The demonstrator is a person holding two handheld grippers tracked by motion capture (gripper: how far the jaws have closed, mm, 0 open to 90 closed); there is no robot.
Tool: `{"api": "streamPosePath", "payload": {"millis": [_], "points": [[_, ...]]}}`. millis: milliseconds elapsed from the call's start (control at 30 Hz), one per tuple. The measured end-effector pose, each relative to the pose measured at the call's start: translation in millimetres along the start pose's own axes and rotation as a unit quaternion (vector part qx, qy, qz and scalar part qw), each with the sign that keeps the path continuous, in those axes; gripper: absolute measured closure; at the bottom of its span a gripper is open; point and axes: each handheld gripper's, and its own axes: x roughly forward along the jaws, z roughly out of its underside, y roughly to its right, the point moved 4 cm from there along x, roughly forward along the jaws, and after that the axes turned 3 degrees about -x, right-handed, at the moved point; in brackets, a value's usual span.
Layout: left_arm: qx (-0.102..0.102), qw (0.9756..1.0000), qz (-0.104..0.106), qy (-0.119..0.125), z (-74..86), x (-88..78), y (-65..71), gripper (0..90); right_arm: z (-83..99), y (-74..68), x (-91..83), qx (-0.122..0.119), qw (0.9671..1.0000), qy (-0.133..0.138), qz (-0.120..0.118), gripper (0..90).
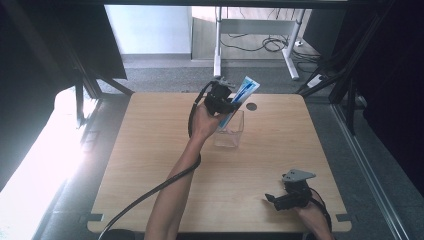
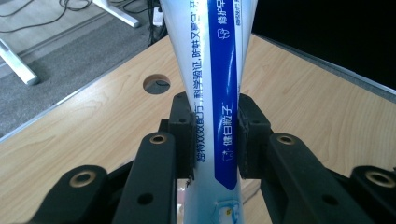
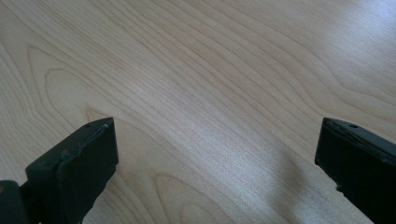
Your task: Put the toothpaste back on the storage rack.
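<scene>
A white and blue toothpaste tube (image 1: 241,97) stands tilted, its lower end inside a clear square glass (image 1: 231,131) near the table's middle back. My left gripper (image 1: 223,101) is shut on the tube above the glass. In the left gripper view both black pads (image 2: 184,135) press the tube (image 2: 215,93) from either side, and the tube runs up out of the frame. My right gripper (image 1: 280,199) rests low at the front right of the table. Its jaws stand wide apart in the right gripper view (image 3: 215,154), with bare wood between them.
The wooden table (image 1: 150,165) has a round cable hole (image 1: 251,106) near its back edge, just right of the glass. Beyond the table are a grey floor, white desk legs (image 1: 218,50) and loose cables. Dark frames stand at both sides.
</scene>
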Motion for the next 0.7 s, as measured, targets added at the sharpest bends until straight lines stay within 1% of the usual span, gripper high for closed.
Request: {"api": "streamPosePath", "payload": {"millis": [167, 267, 400, 433, 567, 700], "points": [[-0.001, 1.0000, 0.001, 0.007, -2.1, 8.2, -2.0, 72.2, 0.1, 0.3, -0.4, 0.001, 1.0000, 0.001, -0.001, 0.0], [0.004, 0.9999, -0.005, 0.009, -2.4, 14.3, -3.5, 72.2, 0.0, 0.2, -0.5, 0.001, 1.0000, 0.002, -0.001, 0.0], [0.006, 0.9998, -0.011, 0.014, -1.8, 21.1, -5.0, 72.2, 0.1, 0.1, 0.0, 0.000, 1.0000, 0.001, -0.002, 0.0], [0.009, 0.9998, -0.012, 0.012, -1.1, 22.6, -6.3, 72.1, 0.2, 0.1, 0.1, 0.000, 1.0000, 0.001, -0.003, 0.0], [0.009, 0.9997, -0.015, 0.017, 3.3, 29.4, -10.2, 72.1, 0.3, 0.4, 0.2, 0.001, 1.0000, 0.003, -0.003, 0.0], [0.014, 0.9996, -0.017, 0.020, 8.9, 34.7, -10.6, 72.1, 0.7, 0.6, 0.5, 0.003, 1.0000, 0.002, -0.005, 0.0]]}}
